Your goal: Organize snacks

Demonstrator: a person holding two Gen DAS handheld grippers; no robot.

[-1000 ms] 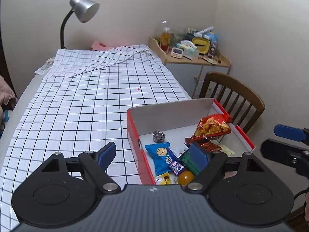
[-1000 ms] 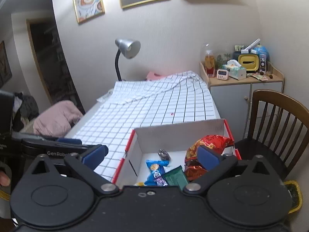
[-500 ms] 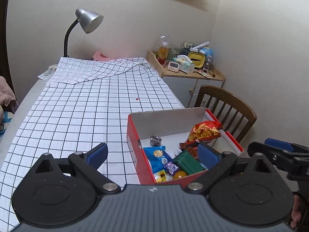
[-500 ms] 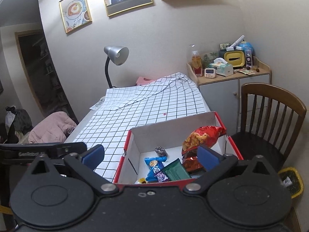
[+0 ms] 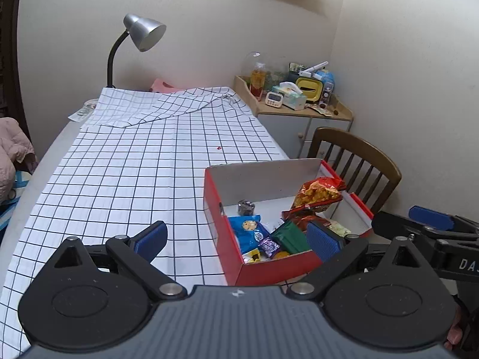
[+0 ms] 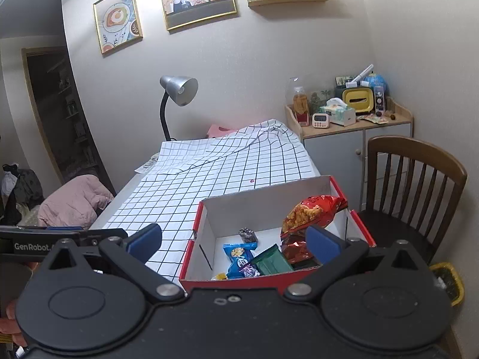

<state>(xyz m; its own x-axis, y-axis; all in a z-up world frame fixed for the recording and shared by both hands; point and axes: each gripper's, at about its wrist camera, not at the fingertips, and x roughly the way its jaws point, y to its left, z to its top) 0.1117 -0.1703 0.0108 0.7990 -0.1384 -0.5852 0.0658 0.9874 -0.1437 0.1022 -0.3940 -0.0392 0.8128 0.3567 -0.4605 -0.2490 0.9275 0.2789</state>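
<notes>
The left gripper [image 5: 236, 239] is held wide open and empty above the checked tabletop [image 5: 134, 179]. A red box [image 5: 269, 266] of snacks is seen right, the right gripper [image 5: 431, 224] beside it.

Red box [image 5: 269, 269]: near wall hides bottom of snack pile; yellow packet [image 5: 253, 255] and orange item beside it only partly visible. Small dark wrapped sweet [image 6: 248, 234] too small to identify. Print on blue cookie packet [image 5: 247, 229] and purple packet [image 5: 268, 245] unreadable. Green packet [image 6: 274, 261] partly behind right gripper's blue pad [image 6: 321, 243]. Person's hand [image 5: 455, 333] cut off at right edge. Cabinet-top clutter [image 6: 353, 104] mostly too small to sort.
</notes>
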